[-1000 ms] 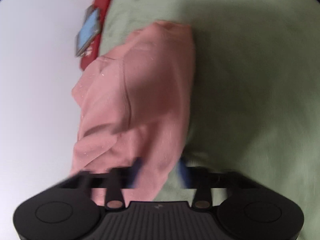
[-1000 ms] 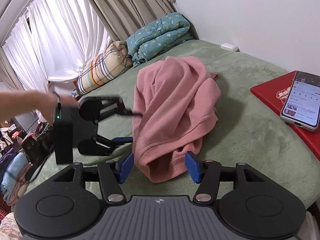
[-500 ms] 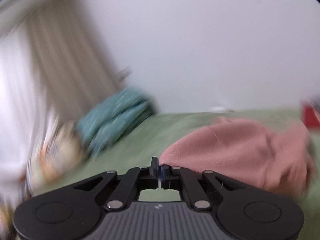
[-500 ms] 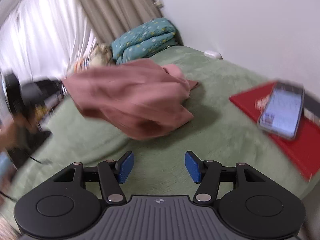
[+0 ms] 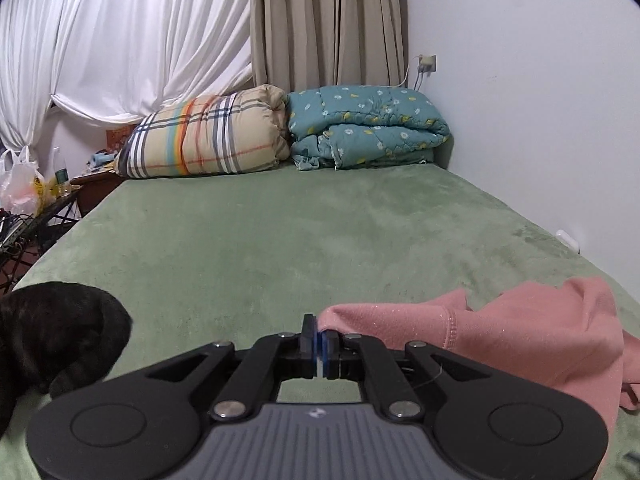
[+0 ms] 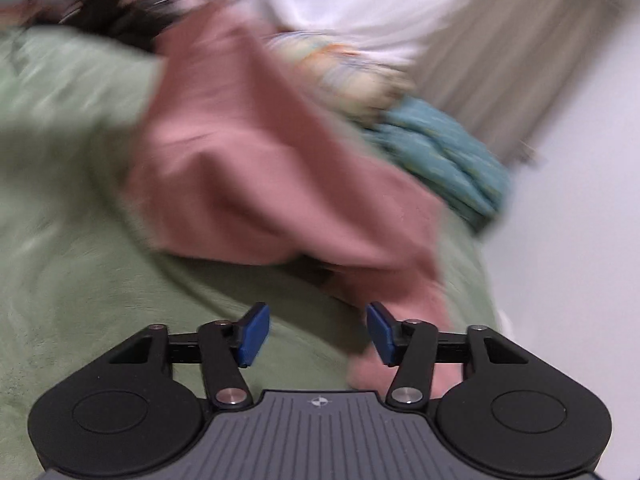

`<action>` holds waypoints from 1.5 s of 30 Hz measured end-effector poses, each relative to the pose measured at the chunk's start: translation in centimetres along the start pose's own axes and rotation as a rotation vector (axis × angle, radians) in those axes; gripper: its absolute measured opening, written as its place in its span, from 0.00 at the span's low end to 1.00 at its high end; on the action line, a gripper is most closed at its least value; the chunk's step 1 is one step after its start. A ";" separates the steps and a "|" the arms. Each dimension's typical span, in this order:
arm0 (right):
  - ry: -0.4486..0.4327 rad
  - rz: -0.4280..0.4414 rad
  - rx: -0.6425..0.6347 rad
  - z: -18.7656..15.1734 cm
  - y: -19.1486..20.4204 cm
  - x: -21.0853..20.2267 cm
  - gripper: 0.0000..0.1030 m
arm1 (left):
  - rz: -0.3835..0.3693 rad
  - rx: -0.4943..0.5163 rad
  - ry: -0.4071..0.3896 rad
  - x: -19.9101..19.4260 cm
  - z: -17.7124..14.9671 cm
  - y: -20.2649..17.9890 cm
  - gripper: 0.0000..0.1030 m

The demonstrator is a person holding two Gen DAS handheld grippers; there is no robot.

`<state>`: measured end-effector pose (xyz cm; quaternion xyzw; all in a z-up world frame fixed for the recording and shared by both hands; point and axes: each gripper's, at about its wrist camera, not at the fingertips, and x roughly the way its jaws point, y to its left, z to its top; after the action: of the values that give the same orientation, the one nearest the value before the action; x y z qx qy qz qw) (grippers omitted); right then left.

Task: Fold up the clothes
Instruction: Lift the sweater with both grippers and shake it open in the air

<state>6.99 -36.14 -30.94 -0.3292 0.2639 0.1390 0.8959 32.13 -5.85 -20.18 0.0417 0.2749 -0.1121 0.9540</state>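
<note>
Left wrist view: sharp, evenly lit. Soft, diffuse light; the white curtain (image 5: 120, 40) is the brightest area, without blown glare. Faint shadows on the green bedspread (image 5: 280, 240). Fisheye bending at the edges: beige drape (image 5: 328, 20) and wall lines curve, corners vignette to black.

Right wrist view: heavy motion blur. Pink garment (image 6: 256, 168), teal quilt (image 6: 444, 160) and bedspread smear diagonally; only the right gripper (image 6: 316, 334) body is crisp. Dark shadow under the garment's lower edge. Same dark corner vignette.
</note>
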 end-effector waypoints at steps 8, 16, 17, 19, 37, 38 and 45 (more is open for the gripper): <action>-0.031 -0.045 -0.310 1.8 4.2 4.9 0.34 | -0.011 0.015 0.034 0.7 -1.1 0.5 0.02; -0.164 -0.238 -0.070 8.2 -5.7 -2.5 0.04 | -0.048 -0.095 0.037 0.5 -1.1 1.6 0.02; -0.181 -0.263 -0.037 9.1 -7.0 -3.5 0.04 | -0.061 -0.125 0.025 -0.1 -0.7 1.7 0.02; -0.215 -0.312 0.029 10.7 -9.5 -5.5 0.03 | -0.072 -0.145 -0.021 -1.3 0.5 1.4 0.02; -0.493 -0.662 0.327 26.4 -25.5 -27.7 0.01 | 0.018 0.001 -0.572 -26.5 18.9 -0.2 0.02; -0.510 -0.662 0.332 27.2 -25.5 -29.1 0.01 | 0.031 0.021 -0.594 -28.8 19.7 0.2 0.02; -0.627 -0.628 0.405 31.4 -25.3 -35.5 0.01 | 0.040 0.074 -0.617 -39.4 22.7 3.4 0.02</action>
<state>0.49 -36.78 22.38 -0.1542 -0.1089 -0.0996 0.9770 12.15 1.77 20.14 0.0457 -0.0327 -0.1107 0.9923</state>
